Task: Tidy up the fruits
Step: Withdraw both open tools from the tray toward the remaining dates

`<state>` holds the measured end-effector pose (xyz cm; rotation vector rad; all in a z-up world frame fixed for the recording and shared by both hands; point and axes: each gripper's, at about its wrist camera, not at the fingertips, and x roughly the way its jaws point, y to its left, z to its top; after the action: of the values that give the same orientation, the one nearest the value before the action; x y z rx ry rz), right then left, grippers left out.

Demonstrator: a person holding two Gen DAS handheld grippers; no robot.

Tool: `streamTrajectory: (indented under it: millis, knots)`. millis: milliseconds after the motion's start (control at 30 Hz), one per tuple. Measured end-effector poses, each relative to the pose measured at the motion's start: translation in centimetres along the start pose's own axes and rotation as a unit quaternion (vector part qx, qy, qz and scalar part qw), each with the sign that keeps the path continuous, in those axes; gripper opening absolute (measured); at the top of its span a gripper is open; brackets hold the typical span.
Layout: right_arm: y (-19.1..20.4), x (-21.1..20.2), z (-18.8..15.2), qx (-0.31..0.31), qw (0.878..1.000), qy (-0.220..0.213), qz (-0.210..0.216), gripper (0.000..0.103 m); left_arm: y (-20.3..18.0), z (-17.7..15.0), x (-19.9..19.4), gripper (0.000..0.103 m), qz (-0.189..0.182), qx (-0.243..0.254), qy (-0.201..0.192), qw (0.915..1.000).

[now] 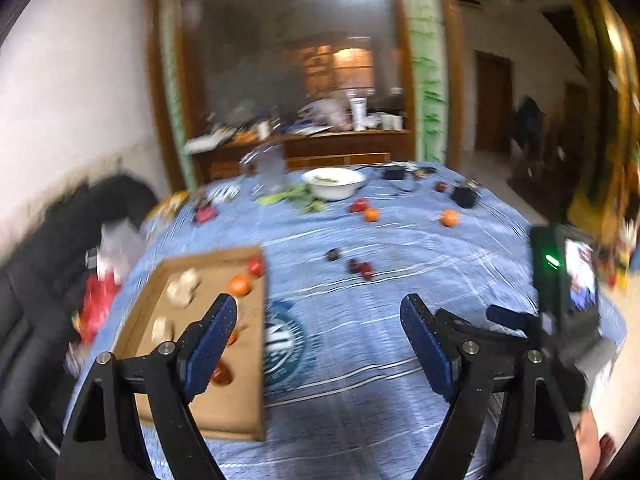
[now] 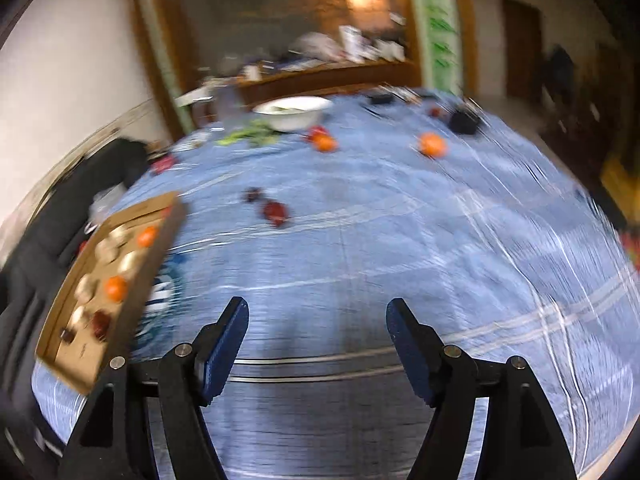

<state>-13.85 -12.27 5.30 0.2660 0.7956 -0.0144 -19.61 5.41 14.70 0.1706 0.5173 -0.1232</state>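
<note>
Both my claws hang wide and empty over the blue-clothed table (image 2: pixel 360 240): left gripper (image 1: pixel 318 320), right gripper (image 2: pixel 317 320). Cardboard tray (image 1: pixel 240 412) at the table's left edge holds some fruit already. Two oranges (image 2: pixel 431 145) w/ red fruit (image 2: pixel 276 211) lie mid-table. I'd approach slow, straddle one fruit, then close gently.

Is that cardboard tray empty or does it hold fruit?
It holds fruit: oranges, dark red fruits and pale lumps lie inside the tray.
</note>
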Motion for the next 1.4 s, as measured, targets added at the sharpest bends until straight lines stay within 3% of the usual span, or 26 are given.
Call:
streamTrajectory:
  millis: [167, 333, 667, 1033, 1300, 1400]
  knots:
    - [-3.7, 0.5, 0.0, 0.057, 0.998, 0.012, 0.003, 0.075, -6.2, 0.4, -0.7, 0.083, 0.02, 0.092, -0.035, 0.995]
    - [-4.9, 0.7, -0.3, 0.07, 0.997, 0.014, 0.005, 0.075, -8.4, -0.1, -0.3, 0.084, 0.014, 0.121, -0.028, 0.9921]
    - [-5.4, 1.6, -0.6, 0.081, 0.996, 0.022, 0.012, 0.076, -6.5, -1.2, 2.0, 0.084, 0.003, 0.083, 0.036, 0.9959]
    - [-5.0, 2.1, -0.9, 0.074, 0.997, 0.027, 0.006, 0.077, -5.3, -2.1, 3.3, 0.084, -0.016, 0.061, 0.071, 0.9955]
    - [-4.3, 2.1, -0.8, 0.061, 0.998, 0.025, 0.002, 0.079, -4.3, -2.4, 4.1, 0.084, -0.026, 0.039, 0.085, 0.9953]
    - [-3.3, 1.5, -0.9, 0.04, 0.999, 0.012, 0.003, 0.079, -3.0, -2.1, 2.8, 0.084, -0.019, 0.012, 0.053, 0.9983]
